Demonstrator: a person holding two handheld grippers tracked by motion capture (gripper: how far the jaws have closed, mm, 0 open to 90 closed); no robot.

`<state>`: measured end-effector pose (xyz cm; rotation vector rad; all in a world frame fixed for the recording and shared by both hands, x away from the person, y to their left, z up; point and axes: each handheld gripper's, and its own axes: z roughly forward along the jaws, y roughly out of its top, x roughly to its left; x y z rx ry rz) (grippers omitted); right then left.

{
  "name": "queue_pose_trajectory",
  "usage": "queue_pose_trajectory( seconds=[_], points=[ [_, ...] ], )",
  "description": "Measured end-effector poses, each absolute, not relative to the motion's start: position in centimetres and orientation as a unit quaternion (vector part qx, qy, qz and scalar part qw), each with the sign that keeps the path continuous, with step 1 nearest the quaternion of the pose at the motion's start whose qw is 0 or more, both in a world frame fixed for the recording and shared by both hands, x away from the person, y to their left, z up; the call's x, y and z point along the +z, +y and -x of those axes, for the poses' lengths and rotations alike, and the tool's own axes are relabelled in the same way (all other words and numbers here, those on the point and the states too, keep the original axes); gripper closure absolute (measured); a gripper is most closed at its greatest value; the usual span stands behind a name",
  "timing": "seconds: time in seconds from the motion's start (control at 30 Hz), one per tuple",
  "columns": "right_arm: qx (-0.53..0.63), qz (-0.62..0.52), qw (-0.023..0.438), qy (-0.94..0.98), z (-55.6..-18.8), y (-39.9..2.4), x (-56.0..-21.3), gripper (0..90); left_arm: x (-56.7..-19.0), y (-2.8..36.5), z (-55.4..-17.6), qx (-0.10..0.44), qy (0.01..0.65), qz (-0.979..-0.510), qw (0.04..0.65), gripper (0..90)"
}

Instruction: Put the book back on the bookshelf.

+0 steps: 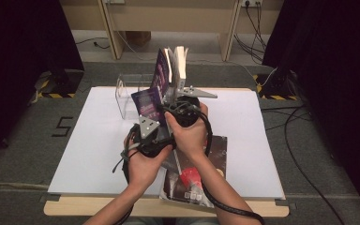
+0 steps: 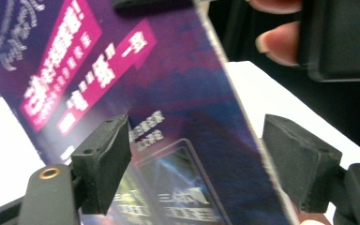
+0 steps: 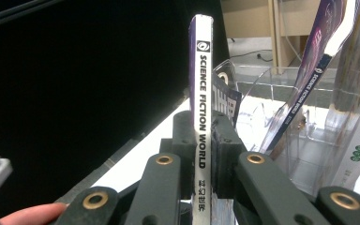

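A purple "Science Fiction World" magazine stands upright with its spine toward the right gripper view, and my right gripper is shut on that spine. From above, the same magazine is held just over the white board, in front of a clear holder. My left gripper is open. The magazine's purple and pink cover slants across between its two pads, and neither pad presses on it. In the high view the left gripper sits just below and left of the right gripper, hands close together.
A clear acrylic holder stands at the back of the white board, with other magazines upright in it. One magazine leans in the holder. Another dark magazine lies flat under the person's right forearm.
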<state>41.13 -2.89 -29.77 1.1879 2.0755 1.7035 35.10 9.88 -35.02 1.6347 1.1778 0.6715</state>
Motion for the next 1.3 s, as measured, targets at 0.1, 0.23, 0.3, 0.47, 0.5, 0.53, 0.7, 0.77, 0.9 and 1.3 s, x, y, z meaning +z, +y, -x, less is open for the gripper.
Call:
queue_pose_trajectory(
  seconds=[0.1, 0.23, 0.3, 0.47, 0.5, 0.53, 0.7, 0.77, 0.9, 1.3],
  points=[
    [0.575, -0.405, 0.105, 0.703, -41.0, -2.8, -29.9, 83.2, -35.3, 9.7, -34.9, 0.281, 0.485, -0.666, 0.492, 24.9],
    [0.569, -0.405, 0.108, 0.707, -40.9, -2.6, -29.8, 83.0, -35.5, 9.9, -34.6, 0.277, 0.485, -0.661, 0.5, 29.4],
    [0.567, -0.406, 0.107, 0.709, -40.8, -2.6, -29.8, 82.6, -35.5, 10.0, -34.5, 0.27, 0.485, -0.662, 0.504, 32.2],
    [0.558, -0.406, 0.105, 0.717, -40.7, -2.3, -29.8, 80.2, -35.5, 10.3, -34.2, 0.257, 0.491, -0.663, 0.503, 39.8],
    [0.555, -0.407, 0.104, 0.718, -40.7, -2.3, -29.8, 79.5, -35.5, 10.4, -34.2, 0.254, 0.492, -0.665, 0.501, 41.8],
    [0.553, -0.408, 0.104, 0.719, -40.8, -2.2, -29.8, 79.0, -35.6, 10.4, -34.1, 0.251, 0.492, -0.666, 0.501, 43.4],
    [0.546, -0.407, 0.106, 0.724, -40.8, -1.9, -30.0, 75.9, -35.6, 10.8, -33.9, 0.239, 0.502, -0.662, 0.503, 51.5],
    [0.546, -0.405, 0.107, 0.726, -40.8, -1.8, -30.0, 74.3, -35.6, 11.0, -33.7, 0.241, 0.502, -0.661, 0.502, 56.1],
    [0.547, -0.401, 0.108, 0.727, -40.8, -1.4, -30.1, 71.7, -35.5, 11.6, -33.3, 0.248, 0.503, -0.66, 0.5, 66.3],
    [0.581, -0.387, 0.069, 0.713, -40.7, -1.9, -29.4, 66.7, -35.2, 15.0, -33.2, 0.244, 0.505, -0.648, 0.515, 82.4]
  ],
)
